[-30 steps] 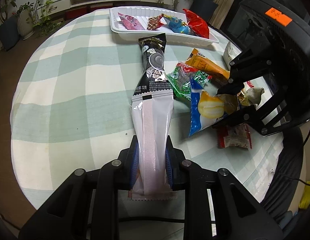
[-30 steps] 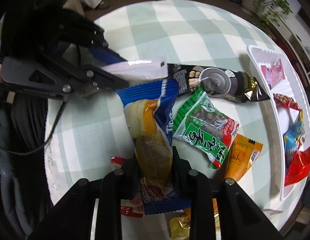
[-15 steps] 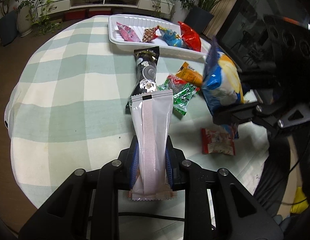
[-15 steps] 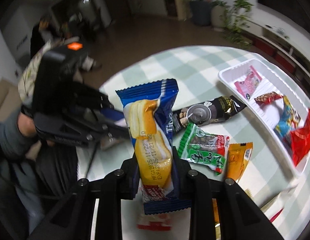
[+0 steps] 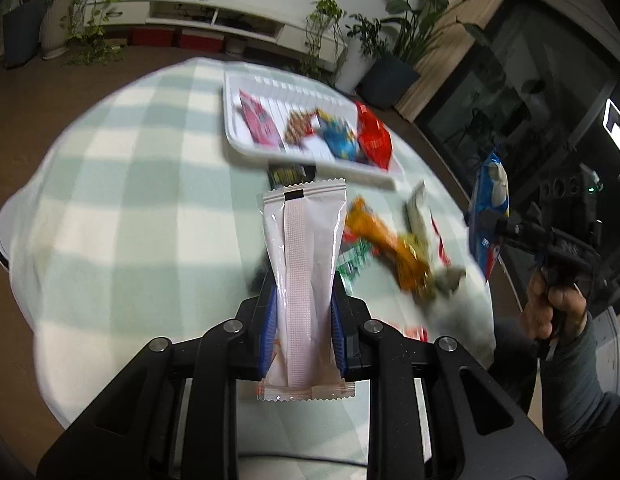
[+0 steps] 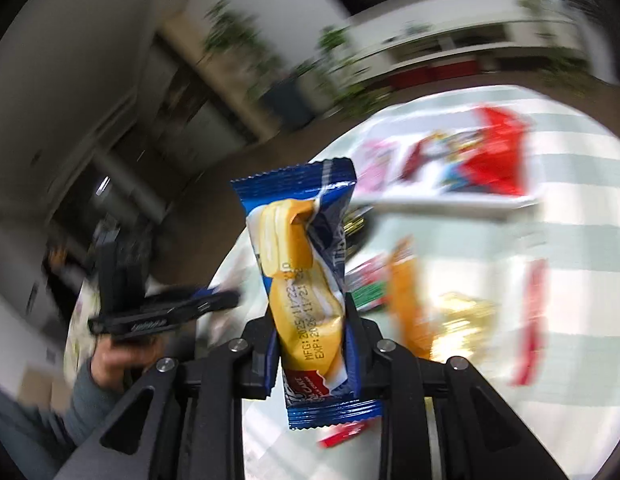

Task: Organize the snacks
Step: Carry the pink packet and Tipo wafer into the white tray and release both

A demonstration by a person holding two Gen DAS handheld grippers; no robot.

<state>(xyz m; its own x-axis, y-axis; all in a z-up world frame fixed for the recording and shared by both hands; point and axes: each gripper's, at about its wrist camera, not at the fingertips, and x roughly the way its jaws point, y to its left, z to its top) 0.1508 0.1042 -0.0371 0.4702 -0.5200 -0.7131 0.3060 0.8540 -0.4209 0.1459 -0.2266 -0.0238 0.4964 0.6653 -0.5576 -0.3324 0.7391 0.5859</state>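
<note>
My left gripper (image 5: 303, 320) is shut on a long white-and-pink snack packet (image 5: 303, 272), held up above the checked table (image 5: 129, 208). My right gripper (image 6: 310, 340) is shut on a blue and yellow cake packet (image 6: 301, 280), lifted high off the table; it also shows in the left wrist view (image 5: 490, 208). The white tray (image 5: 245, 148) at the far side holds pink, red and blue snacks. Loose snacks stay on the table: an orange packet (image 5: 390, 240), a green packet (image 5: 354, 260) and a black packet (image 5: 285, 174) partly hidden behind the white one.
A red packet (image 6: 530, 320) and a gold candy (image 6: 466, 320) lie near the table's right edge. Potted plants (image 5: 402, 52) and a low white shelf (image 5: 213, 20) stand beyond the table. The person's hand (image 5: 550, 308) holds the right gripper.
Both grippers have risen and tilted up with their packets. The right gripper swung away to the table's right side. The view is blurred from motion.
</note>
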